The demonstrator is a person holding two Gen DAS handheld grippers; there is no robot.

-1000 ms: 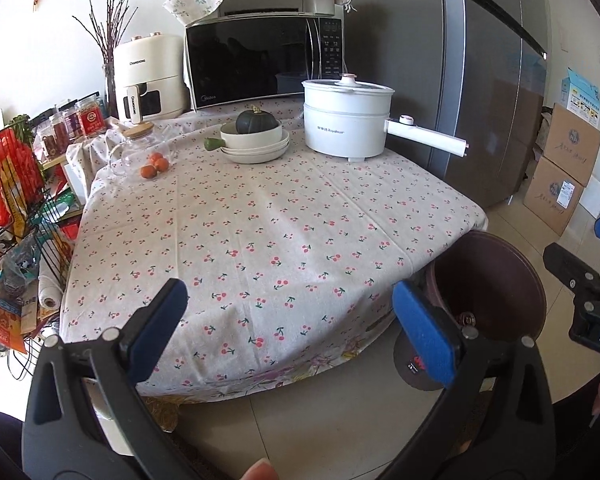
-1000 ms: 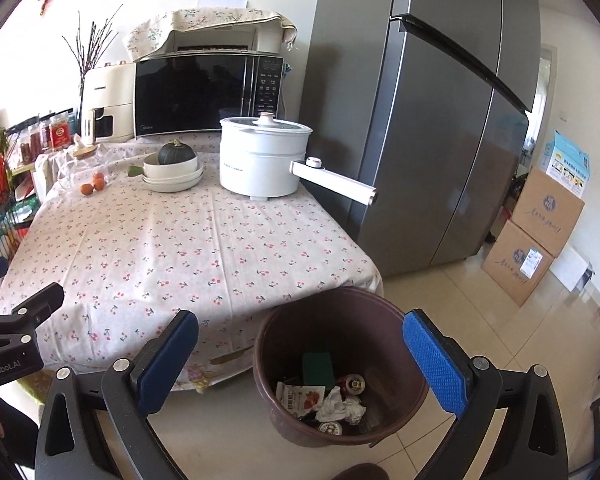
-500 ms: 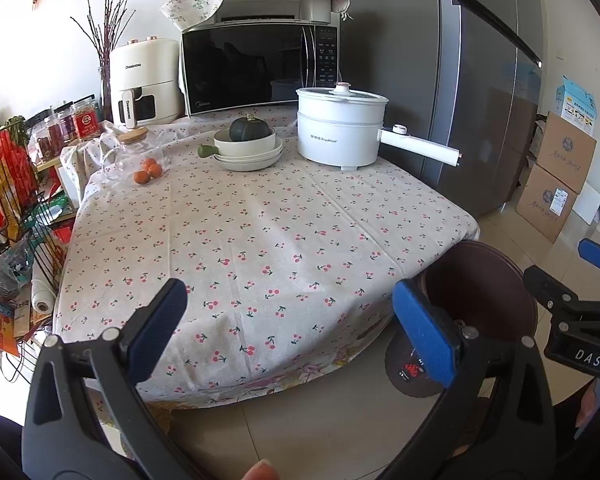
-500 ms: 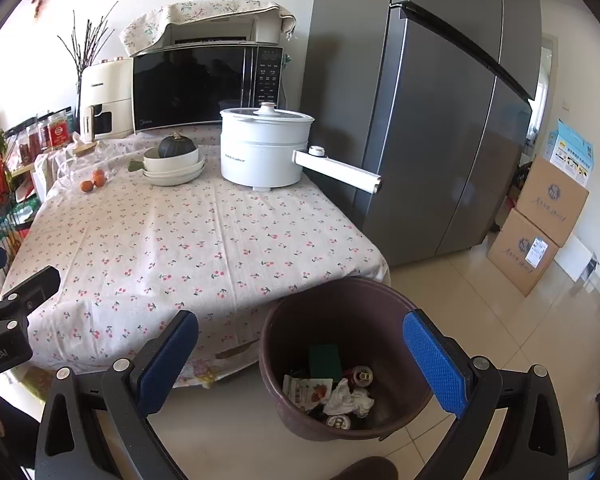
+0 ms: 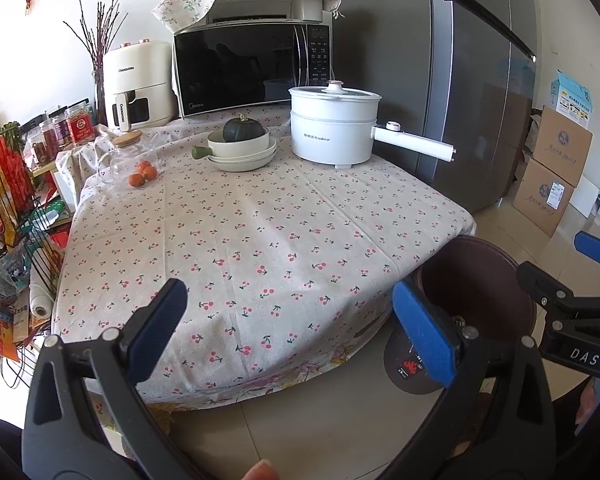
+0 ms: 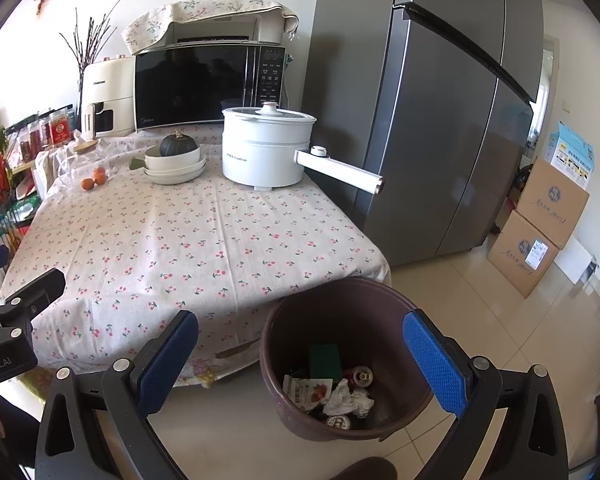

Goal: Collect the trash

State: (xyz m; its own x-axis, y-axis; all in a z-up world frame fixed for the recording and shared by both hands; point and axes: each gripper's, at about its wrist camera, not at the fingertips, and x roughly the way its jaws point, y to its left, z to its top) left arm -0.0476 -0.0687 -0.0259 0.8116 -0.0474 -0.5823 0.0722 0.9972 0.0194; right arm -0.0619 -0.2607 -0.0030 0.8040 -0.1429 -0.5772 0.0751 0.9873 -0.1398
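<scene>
Both grippers empty: left gripper (image 5: 286,328) and right gripper (image 6: 300,360) spread wide. Trash bin (image 6: 300,320) on the floor by the table's (image 6: 188,240) near corner holds wrappers, cans, crumpled paper (image 6: 346,398). No visible trash on the table; collection looks done.

Walls: white (image 5: 60,8), brightly lit.
Floor: pale glossy tiles (image 6: 520,320).
Table: draped in a cherry-print tablecloth (image 5: 260,240).
Fridge: tall grey fridge (image 6: 440,120) stood just beside the table.
Boxes: two stacked cardboard boxes (image 6: 540,224) sat on the floor by the far wall.
Rack: wire rack (image 5: 16,240) crowded the table's left side.
</scene>
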